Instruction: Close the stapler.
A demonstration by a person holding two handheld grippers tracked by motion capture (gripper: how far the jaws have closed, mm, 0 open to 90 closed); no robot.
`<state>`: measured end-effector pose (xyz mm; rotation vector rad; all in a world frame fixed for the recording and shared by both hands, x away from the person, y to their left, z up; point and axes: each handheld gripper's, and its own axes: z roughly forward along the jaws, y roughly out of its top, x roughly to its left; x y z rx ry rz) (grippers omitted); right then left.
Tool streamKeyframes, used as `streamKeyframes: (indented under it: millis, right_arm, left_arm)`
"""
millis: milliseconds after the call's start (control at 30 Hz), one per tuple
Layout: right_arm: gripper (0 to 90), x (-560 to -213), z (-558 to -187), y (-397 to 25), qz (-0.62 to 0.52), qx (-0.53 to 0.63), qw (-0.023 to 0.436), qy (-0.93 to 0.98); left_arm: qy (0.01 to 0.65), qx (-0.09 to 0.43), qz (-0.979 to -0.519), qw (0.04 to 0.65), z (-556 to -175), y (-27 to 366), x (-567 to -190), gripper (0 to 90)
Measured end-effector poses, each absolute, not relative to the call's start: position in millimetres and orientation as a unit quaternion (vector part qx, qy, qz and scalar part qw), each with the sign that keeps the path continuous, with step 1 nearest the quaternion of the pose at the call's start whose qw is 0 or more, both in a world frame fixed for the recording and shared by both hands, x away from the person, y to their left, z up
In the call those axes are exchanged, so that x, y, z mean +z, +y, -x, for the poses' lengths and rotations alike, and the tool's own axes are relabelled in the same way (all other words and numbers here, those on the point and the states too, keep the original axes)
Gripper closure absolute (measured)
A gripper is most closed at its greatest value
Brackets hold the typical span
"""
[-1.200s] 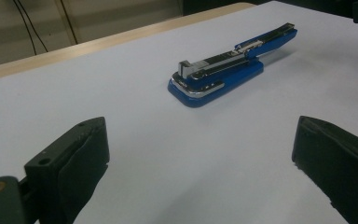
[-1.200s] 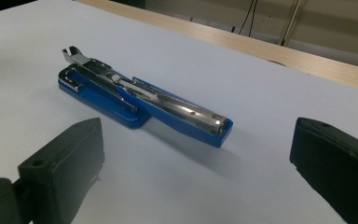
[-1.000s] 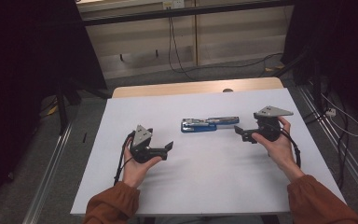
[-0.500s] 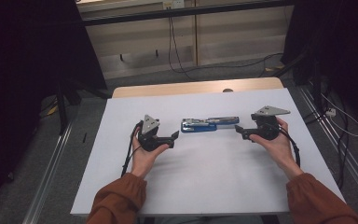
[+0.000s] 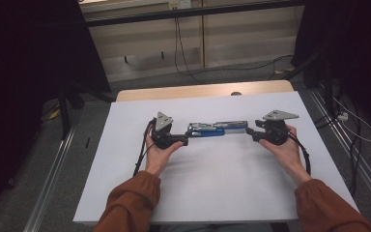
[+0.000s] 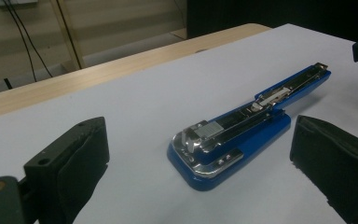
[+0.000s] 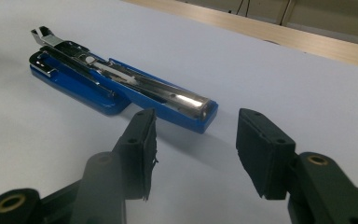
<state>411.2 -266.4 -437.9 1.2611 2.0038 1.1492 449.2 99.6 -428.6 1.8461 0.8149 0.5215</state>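
Blue stapler [image 5: 217,129] flat on the white table [image 5: 212,193], lying lengthwise between the two hand-held grippers, metal top facing up. Left hand-held gripper [image 5: 186,140] just at the stapler's left end, held low over the table by the left hand [image 5: 158,154]; in the left gripper view [image 6: 200,172] jaws spread wide, pads well apart, the stapler's broad rounded end [image 6: 205,154] lying just ahead of and between them, not touched by either pad, the long body running away toward the upper right. Right hand-held gripper [image 5: 249,133] at the stapler's opposite end, carried by the right hand [image 5: 282,150]; in the right gripper view [image 7: 196,149] jaws likewise open wide, nothing gripped, the stapler's near end [image 7: 200,112] just beyond the tips and a little toward the left jaw, apart from both, the rest [image 7: 98,79] stretching off to the upper left. Seen from the high view, both grippers pointing inward at each other along the stapler's length, tips close to its ends; contact there too small to tell. Wooden table edge [image 5: 198,91] beyond the white surface, farther from both grippers than the stapler.
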Motion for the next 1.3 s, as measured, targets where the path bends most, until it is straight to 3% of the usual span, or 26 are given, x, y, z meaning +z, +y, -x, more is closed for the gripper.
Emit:
streamKeyframes:
  millis: [167, 433, 533, 867, 1233, 1300]
  right_arm:
    - [62.0, -439.3, -411.4, -265.1, -0.461, 0.425, 0.251, 0.737]
    - [89.5, -437.2, -409.9, -267.6, -0.455, 0.44, 0.25, 0.732]
    - [90.0, -438.7, -410.1, -267.3, -0.453, 0.437, 0.245, 0.737]
    - [90.0, -442.2, -411.3, -265.8, -0.45, 0.429, 0.24, 0.745]
    - [90.0, -443.3, -412.0, -265.1, -0.445, 0.422, 0.239, 0.753]
    - [90.0, -444.0, -411.7, -264.2, -0.443, 0.42, 0.239, 0.755]
  left_arm:
    - [0.355, 0.195, -0.774, 0.486, -450.8, 99.9, -434.4, 4.6]
    - [0.357, 0.194, -0.775, 0.484, -452.0, 100.7, -435.4, 5.1]
    - [0.36, 0.187, -0.778, 0.48, -451.6, 99.7, -436.3, 7.6]
    - [0.371, 0.175, -0.757, 0.509, -457.1, 102.2, -436.4, 38.9]
    - [0.353, 0.157, -0.765, 0.516, -456.7, 100.0, -434.0, 88.3]
    - [0.353, 0.158, -0.767, 0.512, -456.7, 98.3, -435.1, 90.0]
